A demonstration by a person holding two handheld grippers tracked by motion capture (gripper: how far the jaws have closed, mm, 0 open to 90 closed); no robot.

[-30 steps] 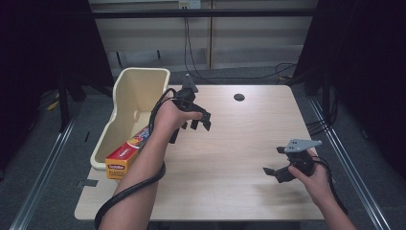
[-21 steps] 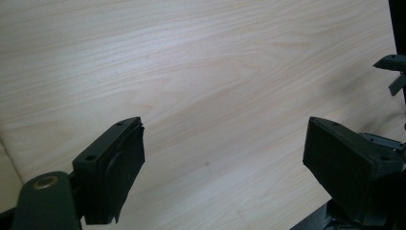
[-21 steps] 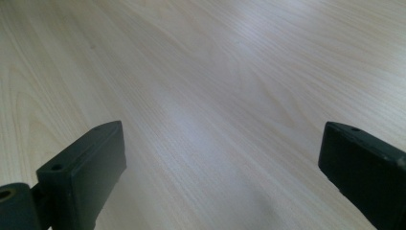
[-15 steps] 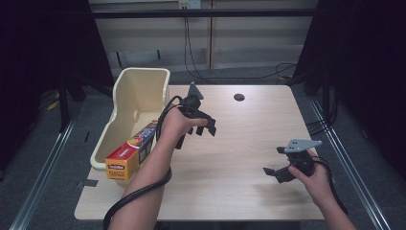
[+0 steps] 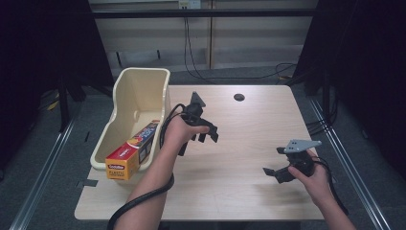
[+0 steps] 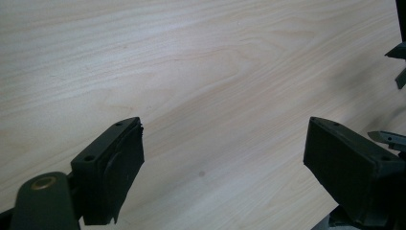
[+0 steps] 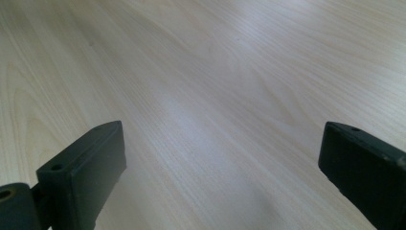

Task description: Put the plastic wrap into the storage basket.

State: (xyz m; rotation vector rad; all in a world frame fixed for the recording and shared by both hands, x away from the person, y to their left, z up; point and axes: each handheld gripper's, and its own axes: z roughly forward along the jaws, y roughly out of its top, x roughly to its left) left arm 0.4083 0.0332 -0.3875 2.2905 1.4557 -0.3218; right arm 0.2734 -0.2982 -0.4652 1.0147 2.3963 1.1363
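the long orange box (image 5: 132,155) lies in the cream bin (image 5: 143,84) at the table's (image 5: 249,191) left edge, one end poking over the bin's near rim. the left gripper (image 5: 203,135) hangs just right of the box, jaws spread wide and empty over bare wood. the right gripper (image 5: 276,165) sits well apart near the right edge, jaws also wide open and empty.

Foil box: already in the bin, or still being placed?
Looks done: the foil box lies in the cream bin, its near end poking over the low front rim. In hand: nothing; the left gripper is open over bare table, beside the bin, and the right gripper is open, apart. Nothing else visibly waits.
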